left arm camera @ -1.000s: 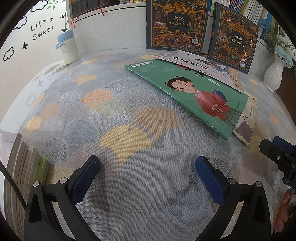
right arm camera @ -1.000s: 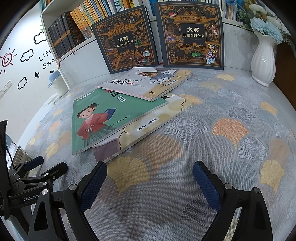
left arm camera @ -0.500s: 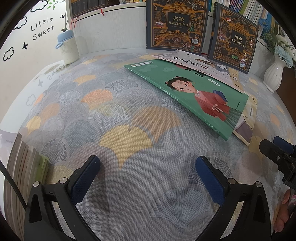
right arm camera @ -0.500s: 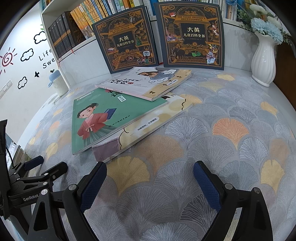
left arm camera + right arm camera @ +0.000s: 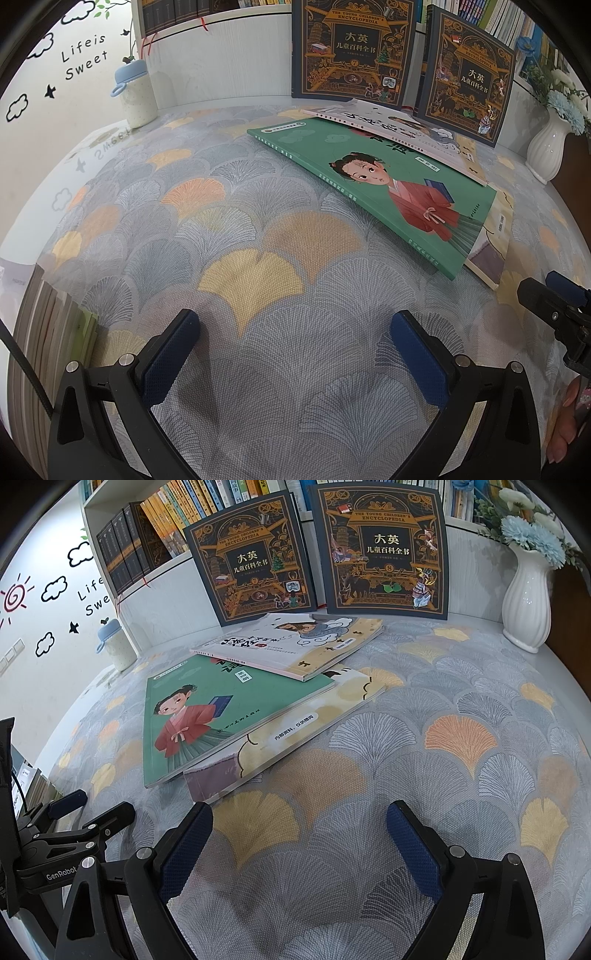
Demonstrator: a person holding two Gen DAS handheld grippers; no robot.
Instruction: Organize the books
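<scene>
Three books lie overlapped on the fan-patterned tablecloth (image 5: 461, 738). A green book (image 5: 388, 192) (image 5: 207, 709) with a child in a red robe rests on a cream-and-purple book (image 5: 295, 731) (image 5: 495, 236). A white book (image 5: 295, 646) (image 5: 399, 125) lies across the far ends of both. Two dark encyclopedia volumes (image 5: 251, 557) (image 5: 384, 546) stand against the shelf behind. My left gripper (image 5: 295, 339) hovers open over bare cloth, short of the green book. Just in front of the cream book's near corner, my right gripper (image 5: 299, 830) is open and holds nothing.
A white vase (image 5: 528, 598) with blue flowers stands at the back right. A small white bottle (image 5: 136, 92) with a blue lid stands back left. A stack of books (image 5: 44, 332) shows edge-on at the table's near left. The other gripper (image 5: 66, 834) sits left of my right one.
</scene>
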